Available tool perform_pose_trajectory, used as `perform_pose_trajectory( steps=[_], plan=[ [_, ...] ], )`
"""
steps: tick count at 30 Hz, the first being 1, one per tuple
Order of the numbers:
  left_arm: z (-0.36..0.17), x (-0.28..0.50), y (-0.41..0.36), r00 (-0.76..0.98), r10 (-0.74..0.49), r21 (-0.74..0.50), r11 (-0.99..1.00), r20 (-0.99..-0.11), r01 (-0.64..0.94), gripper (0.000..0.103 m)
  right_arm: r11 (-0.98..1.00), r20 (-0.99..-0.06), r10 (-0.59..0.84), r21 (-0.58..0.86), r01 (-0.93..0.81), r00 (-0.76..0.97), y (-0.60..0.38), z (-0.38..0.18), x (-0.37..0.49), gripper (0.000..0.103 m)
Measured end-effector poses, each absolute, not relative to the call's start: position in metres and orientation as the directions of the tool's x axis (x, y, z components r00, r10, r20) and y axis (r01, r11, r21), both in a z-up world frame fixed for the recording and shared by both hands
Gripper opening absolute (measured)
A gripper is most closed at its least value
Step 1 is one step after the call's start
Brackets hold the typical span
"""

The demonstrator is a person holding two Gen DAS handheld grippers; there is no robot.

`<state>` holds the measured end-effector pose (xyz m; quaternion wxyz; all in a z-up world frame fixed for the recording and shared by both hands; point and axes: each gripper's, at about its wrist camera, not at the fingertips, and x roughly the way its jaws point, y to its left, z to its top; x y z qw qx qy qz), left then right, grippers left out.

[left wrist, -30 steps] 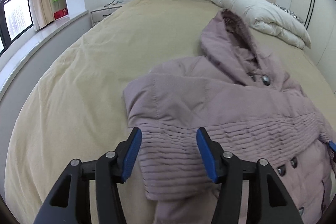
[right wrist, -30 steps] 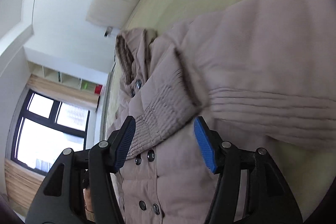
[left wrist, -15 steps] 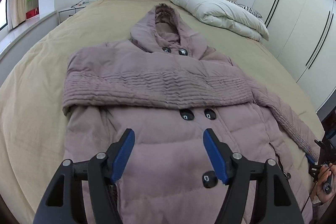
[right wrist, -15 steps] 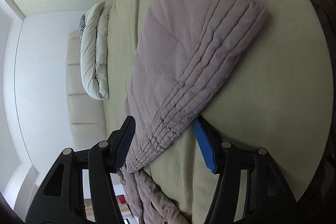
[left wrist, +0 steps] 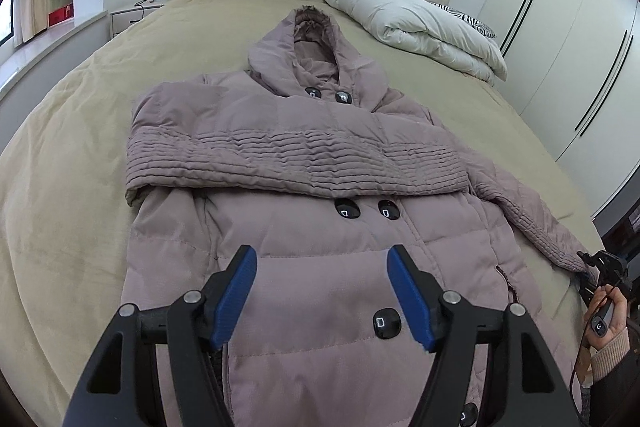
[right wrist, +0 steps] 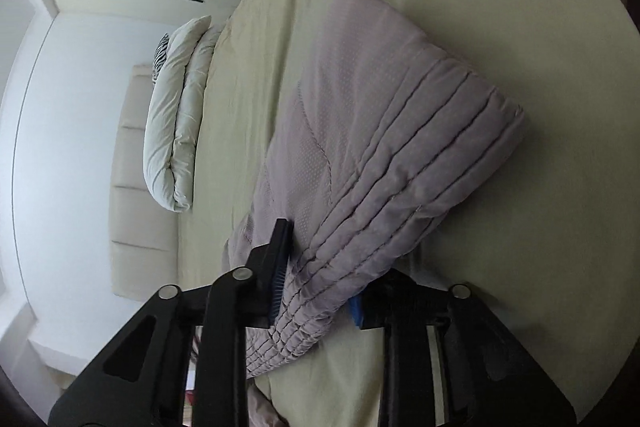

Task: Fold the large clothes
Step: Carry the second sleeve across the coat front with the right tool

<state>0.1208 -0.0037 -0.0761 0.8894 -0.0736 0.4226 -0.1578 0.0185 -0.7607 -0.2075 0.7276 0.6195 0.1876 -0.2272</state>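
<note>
A mauve hooded puffer coat (left wrist: 320, 235) lies face up on the bed, hood toward the headboard. One sleeve (left wrist: 296, 163) is folded across the chest. The other sleeve (left wrist: 532, 223) stretches out to the right edge. My left gripper (left wrist: 322, 297) is open and empty, hovering above the coat's lower front. My right gripper (right wrist: 320, 267) is shut on that outstretched sleeve's ribbed cuff (right wrist: 384, 195), and it shows small at the right edge of the left wrist view (left wrist: 600, 267).
The beige bed (left wrist: 80, 155) fills the scene. A folded white duvet (left wrist: 424, 27) lies by the headboard at the right; it also shows in the right wrist view (right wrist: 176, 131). Wardrobe doors (left wrist: 572, 39) stand right, a nightstand (left wrist: 132, 15) left.
My right gripper has closed on the sleeve cuff; it was open around it before. My left gripper swung from the left sleeve to the coat's lower front and stays open.
</note>
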Motion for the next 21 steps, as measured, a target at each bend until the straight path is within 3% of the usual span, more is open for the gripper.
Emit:
perform_pose_trajectory(
  steps=[3,6,11,15,21],
  plan=[
    [-0.071,0.121,0.001,0.592,-0.365,-0.297,0.931,-0.719,0.215,0.071,0.351,-0.581,-0.130,0.731,0.585,0.803,-0.755,-0.159,0.036,0.015],
    [-0.066,0.123,0.003,0.584,-0.406,-0.356,0.912,-0.703,0.205,0.077,0.623,-0.587,-0.161,0.563,0.543,0.793,-0.716,-0.100,0.068,0.014],
    [-0.069,0.133,0.006,0.523,-0.554,-0.554,0.814,-0.647,0.177,0.083,0.962,-0.568,-0.212,0.021,0.272,0.795,-0.564,-0.032,0.132,0.012],
    [-0.078,0.140,0.012,0.461,-0.689,-0.728,0.674,-0.559,0.124,0.090,0.929,-0.532,-0.226,-0.369,0.017,0.816,-0.436,-0.035,0.159,0.011],
    [-0.084,0.145,0.013,0.407,-0.812,-0.875,0.481,-0.419,0.058,0.100,0.783,-0.496,-0.182,-0.595,-0.180,0.849,-0.328,-0.060,0.146,0.011]
  ],
)
